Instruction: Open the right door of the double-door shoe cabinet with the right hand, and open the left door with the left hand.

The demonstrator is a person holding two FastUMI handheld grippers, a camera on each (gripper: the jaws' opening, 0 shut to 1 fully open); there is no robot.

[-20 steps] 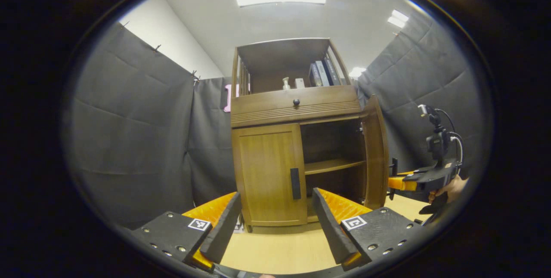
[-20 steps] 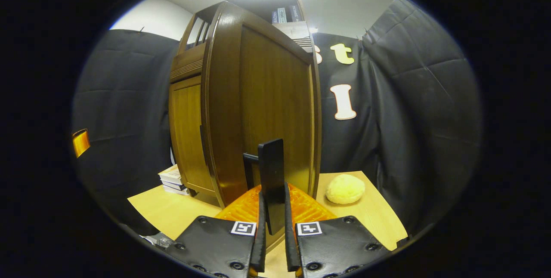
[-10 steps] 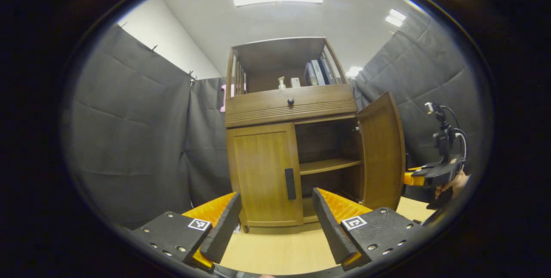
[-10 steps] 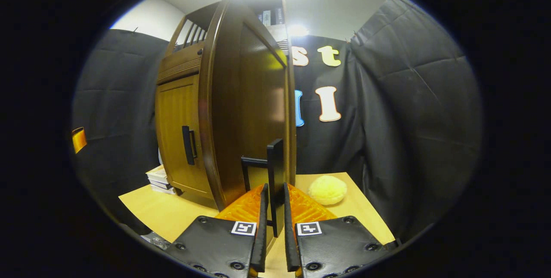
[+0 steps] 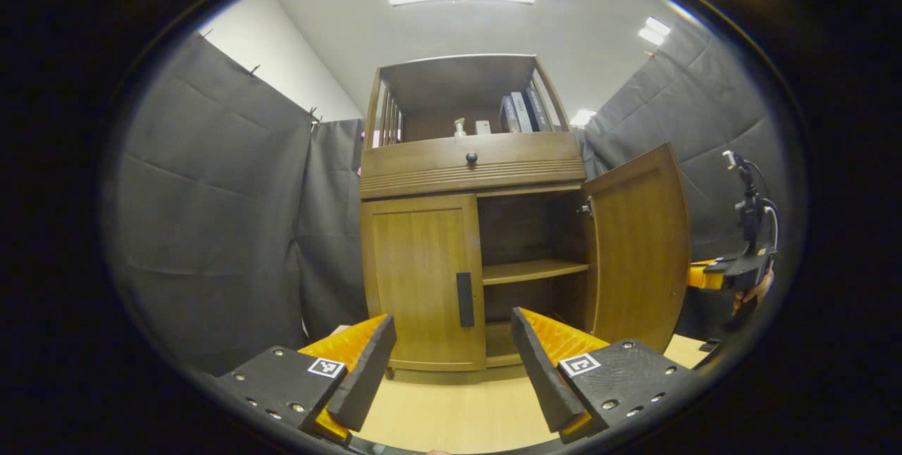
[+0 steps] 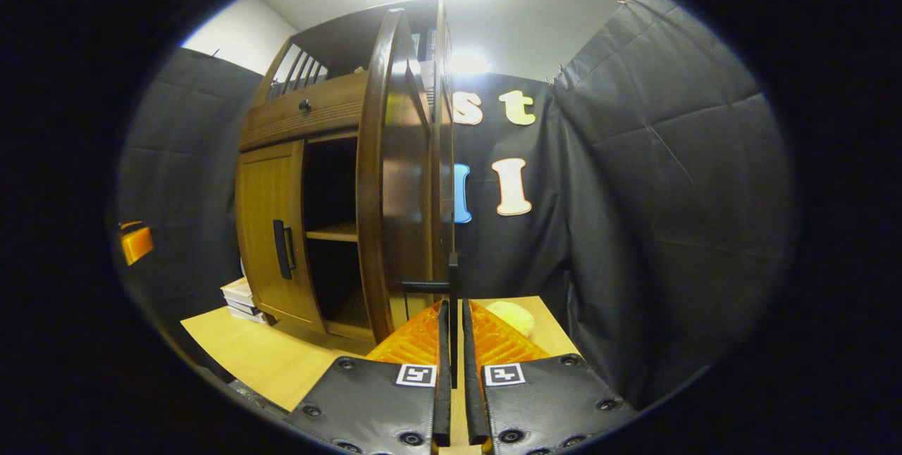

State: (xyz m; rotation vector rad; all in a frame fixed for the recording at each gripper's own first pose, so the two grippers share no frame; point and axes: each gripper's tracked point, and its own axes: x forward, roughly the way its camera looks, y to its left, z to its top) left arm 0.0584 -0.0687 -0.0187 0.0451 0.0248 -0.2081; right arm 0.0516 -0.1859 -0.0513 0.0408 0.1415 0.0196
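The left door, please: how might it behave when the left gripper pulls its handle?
The left door looks like a rigid wood panel, so it should swing stiffly, as the open right door did. Its handle is a slim bar; the open left gripper could slip off.

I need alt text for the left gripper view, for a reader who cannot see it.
A wooden shoe cabinet stands ahead, its right door swung open and its left door shut. The left gripper hangs open before the left door's handle.
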